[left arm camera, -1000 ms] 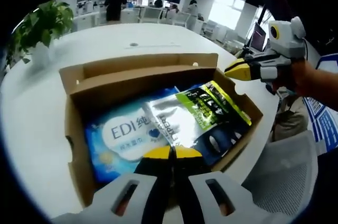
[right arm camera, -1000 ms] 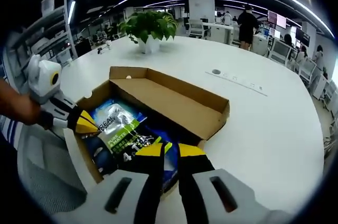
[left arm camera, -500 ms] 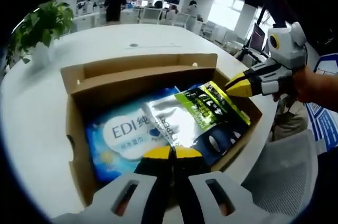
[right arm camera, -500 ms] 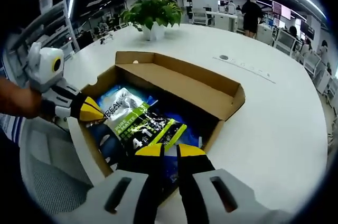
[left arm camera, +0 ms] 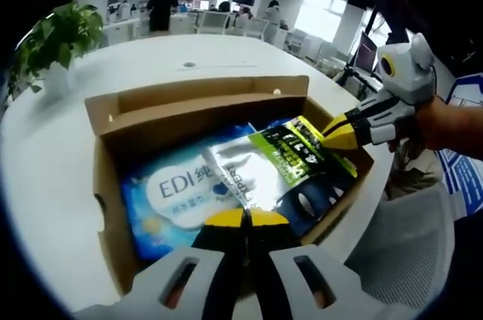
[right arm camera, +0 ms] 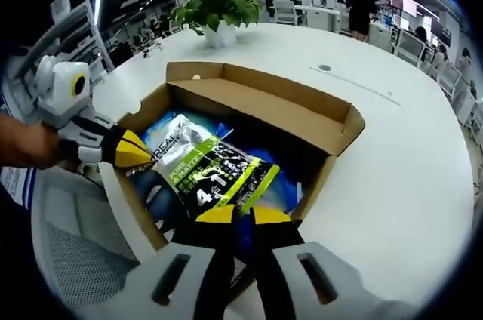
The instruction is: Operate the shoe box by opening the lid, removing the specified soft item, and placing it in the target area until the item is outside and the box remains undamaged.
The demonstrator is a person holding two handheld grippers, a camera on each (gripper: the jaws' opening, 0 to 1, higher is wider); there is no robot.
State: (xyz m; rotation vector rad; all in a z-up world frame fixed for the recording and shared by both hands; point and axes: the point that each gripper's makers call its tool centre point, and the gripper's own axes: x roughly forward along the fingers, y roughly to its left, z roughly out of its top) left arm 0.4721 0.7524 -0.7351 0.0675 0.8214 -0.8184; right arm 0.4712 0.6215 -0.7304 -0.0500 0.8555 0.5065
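An open cardboard shoe box (left arm camera: 189, 112) sits near the edge of a white table (left arm camera: 45, 176) in a busy office, its lid already folded back. Inside lie a green-and-silver foil pouch (left arm camera: 283, 158) on top, a blue-and-white pack marked "EDI" (left arm camera: 170, 192) beneath it, and something dark at one end that is hard to make out. The left gripper (left arm camera: 244, 220) hovers over the box's near wall with its yellow-tipped jaws pressed together, holding nothing. The right gripper (left arm camera: 337, 133) points its tips at the pouch's corner by the box rim; they look nearly closed and empty, though whether they touch the foil cannot be told. In the right gripper view, its jaws (right arm camera: 235, 216) stand close together above the pouch (right arm camera: 215, 173). The pouch looks light, limp and slick, likely to sag and crinkle; a pinch on a flat sealed edge or corner seems the surest hold. A potted plant (right arm camera: 213, 9) stands well apart.
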